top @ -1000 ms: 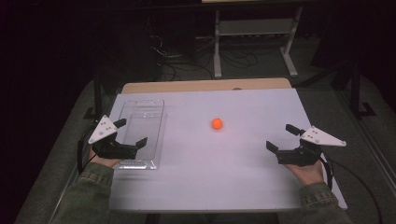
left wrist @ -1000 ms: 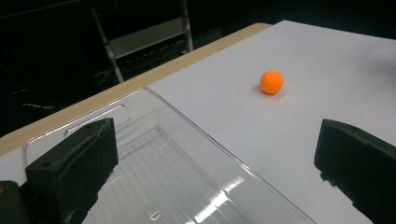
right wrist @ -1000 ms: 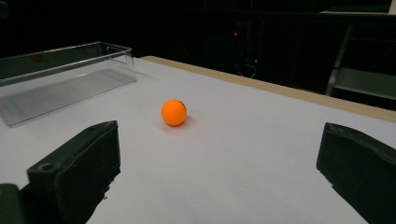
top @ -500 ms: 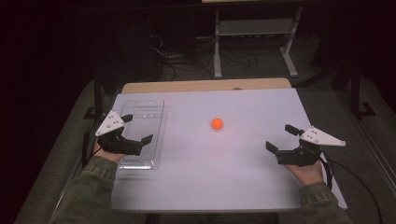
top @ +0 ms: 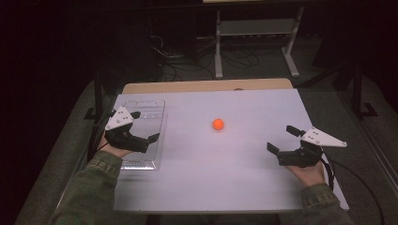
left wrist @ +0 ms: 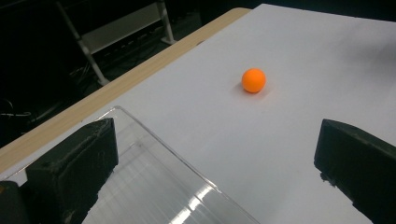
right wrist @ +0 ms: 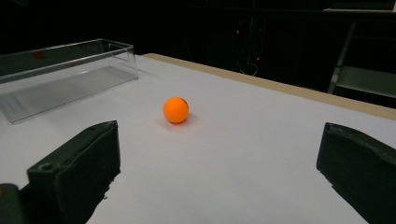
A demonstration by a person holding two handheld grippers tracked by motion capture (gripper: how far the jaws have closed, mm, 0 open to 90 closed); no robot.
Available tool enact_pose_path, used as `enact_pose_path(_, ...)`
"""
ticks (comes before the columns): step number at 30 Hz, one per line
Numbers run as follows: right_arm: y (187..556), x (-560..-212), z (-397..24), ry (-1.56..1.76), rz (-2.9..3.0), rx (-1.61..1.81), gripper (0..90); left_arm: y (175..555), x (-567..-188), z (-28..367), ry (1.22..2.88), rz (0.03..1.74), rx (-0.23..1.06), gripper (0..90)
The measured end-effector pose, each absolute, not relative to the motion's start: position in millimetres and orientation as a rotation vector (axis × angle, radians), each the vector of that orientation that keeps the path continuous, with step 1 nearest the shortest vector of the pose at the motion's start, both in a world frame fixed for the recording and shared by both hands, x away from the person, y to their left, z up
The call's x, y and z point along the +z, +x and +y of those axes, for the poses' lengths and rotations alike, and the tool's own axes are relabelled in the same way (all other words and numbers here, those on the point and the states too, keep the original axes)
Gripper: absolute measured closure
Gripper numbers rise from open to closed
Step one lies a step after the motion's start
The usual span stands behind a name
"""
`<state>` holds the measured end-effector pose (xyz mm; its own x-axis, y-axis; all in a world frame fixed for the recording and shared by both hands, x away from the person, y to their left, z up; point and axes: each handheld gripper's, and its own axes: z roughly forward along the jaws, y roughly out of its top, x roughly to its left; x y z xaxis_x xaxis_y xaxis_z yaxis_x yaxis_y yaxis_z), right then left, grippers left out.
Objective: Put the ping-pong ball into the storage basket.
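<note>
Ball: an orange ball (top: 218,123) lay on the white table (top: 225,178) near its middle, touching neither tool.
Tray: a clear plastic tray (top: 151,108) sat on the table at the ball's 9 o'clock, well apart from it.
Left gripper: the left gripper (top: 144,126) hung over the tray's near half, jaws spread wide and holding nothing, the ball at its 2 o'clock.
Right gripper: the right gripper (top: 282,138) hovered near the table's right edge, jaws spread and bare, the ball at its 10 o'clock.
</note>
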<state>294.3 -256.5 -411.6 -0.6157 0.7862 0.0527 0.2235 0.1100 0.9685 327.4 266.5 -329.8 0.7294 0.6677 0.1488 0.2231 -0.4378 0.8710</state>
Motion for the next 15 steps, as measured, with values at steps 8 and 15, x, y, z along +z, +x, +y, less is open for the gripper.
enact_pose_path(8, 294, -412, -256, 0.977, 1.912, 1.528, 0.0, 336, -321, 261, 2.037, 0.656, 0.594, 0.0)
enact_pose_path(15, 294, -412, -256, 0.979, 1.914, 1.529, 0.0, 342, -315, 253, 2.061, 0.635, 0.585, 0.0)
